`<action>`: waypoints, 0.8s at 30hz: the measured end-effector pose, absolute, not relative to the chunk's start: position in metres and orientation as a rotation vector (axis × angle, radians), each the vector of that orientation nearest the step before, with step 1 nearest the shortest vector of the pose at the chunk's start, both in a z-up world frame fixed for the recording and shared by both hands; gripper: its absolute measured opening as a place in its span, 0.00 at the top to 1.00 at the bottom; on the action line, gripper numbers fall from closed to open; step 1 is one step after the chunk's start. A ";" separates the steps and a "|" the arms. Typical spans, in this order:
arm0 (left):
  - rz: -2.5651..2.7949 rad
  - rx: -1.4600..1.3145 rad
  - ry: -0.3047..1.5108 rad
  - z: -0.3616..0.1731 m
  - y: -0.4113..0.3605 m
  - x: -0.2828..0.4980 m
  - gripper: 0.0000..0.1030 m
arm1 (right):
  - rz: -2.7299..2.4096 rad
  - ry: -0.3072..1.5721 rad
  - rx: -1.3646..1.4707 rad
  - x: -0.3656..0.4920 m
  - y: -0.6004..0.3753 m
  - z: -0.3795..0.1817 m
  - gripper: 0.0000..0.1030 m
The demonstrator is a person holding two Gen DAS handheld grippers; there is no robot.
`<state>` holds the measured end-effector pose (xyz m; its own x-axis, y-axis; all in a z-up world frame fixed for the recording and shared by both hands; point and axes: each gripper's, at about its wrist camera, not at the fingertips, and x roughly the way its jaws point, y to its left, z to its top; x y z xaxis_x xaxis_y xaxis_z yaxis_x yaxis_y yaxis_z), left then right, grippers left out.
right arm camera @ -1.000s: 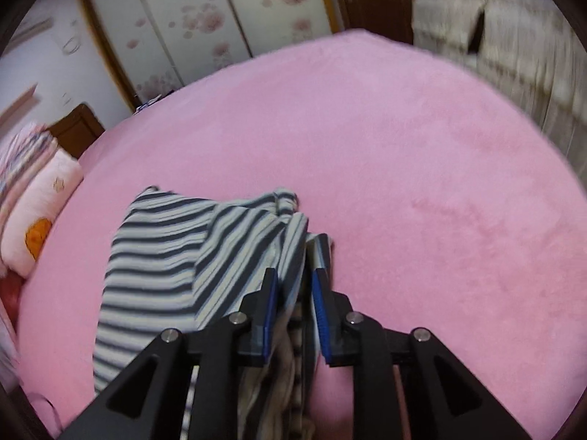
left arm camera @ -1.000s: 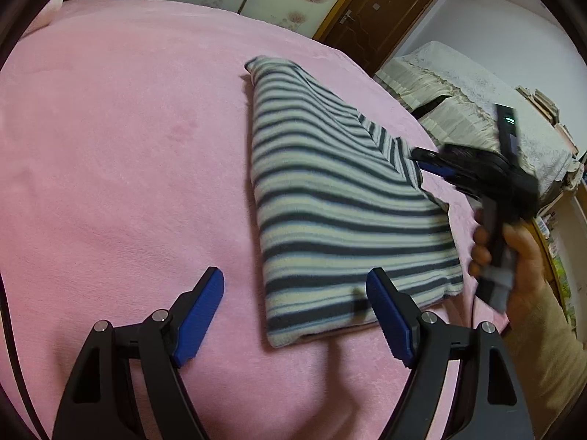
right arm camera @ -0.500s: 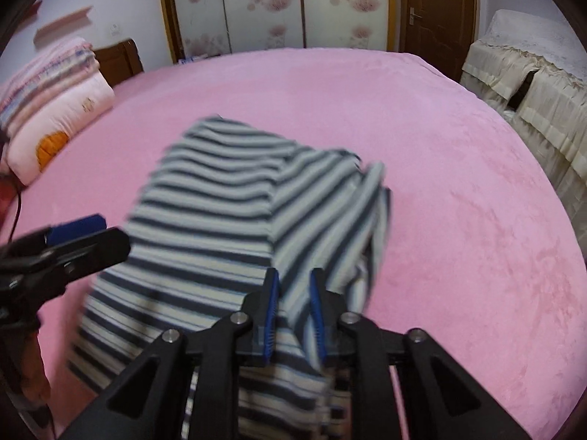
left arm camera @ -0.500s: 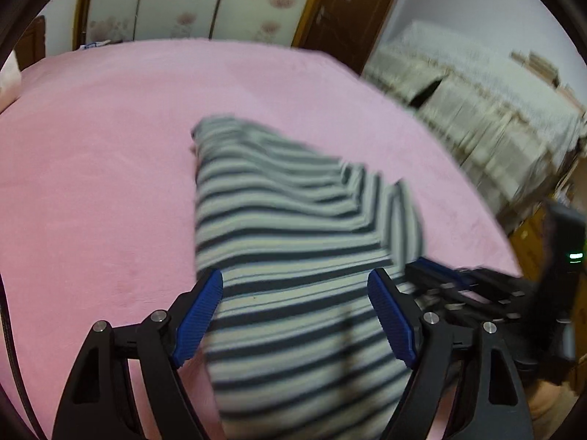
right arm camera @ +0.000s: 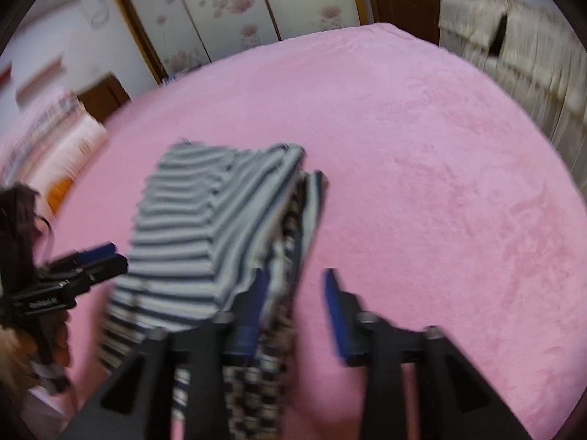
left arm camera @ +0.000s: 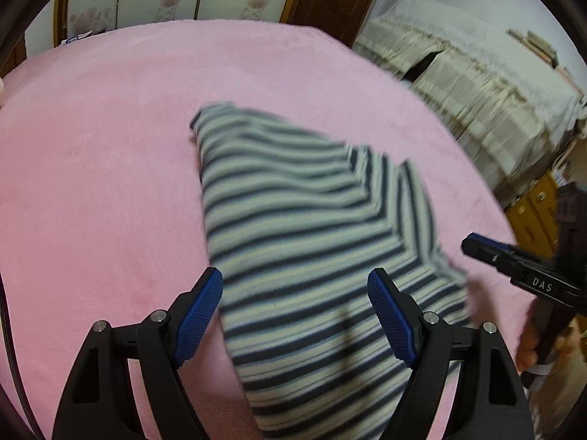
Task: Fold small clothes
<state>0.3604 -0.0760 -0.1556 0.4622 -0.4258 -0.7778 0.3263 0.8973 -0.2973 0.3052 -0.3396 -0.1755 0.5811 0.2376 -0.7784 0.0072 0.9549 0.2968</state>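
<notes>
A small garment with dark and cream stripes [left arm camera: 293, 201] lies folded on the pink bed cover [left arm camera: 110, 183]. My left gripper [left arm camera: 295, 293] hovers over its near end, open wide, and the pads touch no cloth. In the right wrist view the garment [right arm camera: 183, 212] has its folded-over right edge bunched beside the left finger of my right gripper [right arm camera: 293, 289]. That gripper's jaws are opening, with the cloth edge loose between them and not pinched. Each gripper shows in the other's view: the right gripper [left arm camera: 513, 264] at the right, the left gripper [right arm camera: 88, 260] at the left.
The pink bed cover [right arm camera: 440, 183] stretches wide to the right of the garment. Stacked pillows [right arm camera: 66, 146] lie at the bed's far left. Floral wardrobe doors [right arm camera: 220, 18] stand behind, and cream-covered furniture [left arm camera: 458, 84] and a wooden cabinet [left arm camera: 532, 209] flank the bed's right edge.
My right gripper carried the garment's edge over, then parted its jaws and released it. My left gripper rose and shifted, so the garment now lies under its open fingers.
</notes>
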 end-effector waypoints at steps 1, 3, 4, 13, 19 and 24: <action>-0.467 -0.108 0.982 -0.147 -0.074 0.365 0.21 | 0.147 0.930 0.315 0.308 -0.342 -0.170 0.39; -0.461 -0.101 0.970 -0.134 -0.068 0.374 0.14 | 0.156 0.908 0.344 0.313 -0.343 -0.160 0.25; -0.468 -0.106 0.969 -0.129 -0.066 0.375 0.07 | 0.172 0.904 0.356 0.318 -0.343 -0.157 0.25; -0.485 -0.163 1.097 -0.161 -0.040 0.421 0.03 | 0.266 1.074 0.427 0.364 -0.342 -0.197 0.24; -0.539 -0.205 1.150 -0.196 -0.043 0.440 0.01 | 0.291 1.119 0.490 0.372 -0.350 -0.221 0.24; -0.564 -0.290 1.184 -0.221 -0.047 0.454 0.01 | 0.336 1.122 0.501 0.380 -0.347 -0.234 0.24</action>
<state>0.4537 -0.0472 -0.2208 0.2620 -0.5568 -0.7883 0.2619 0.8272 -0.4972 0.3803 -0.3465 -0.2341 0.4022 0.4975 -0.7686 -0.0072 0.8412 0.5407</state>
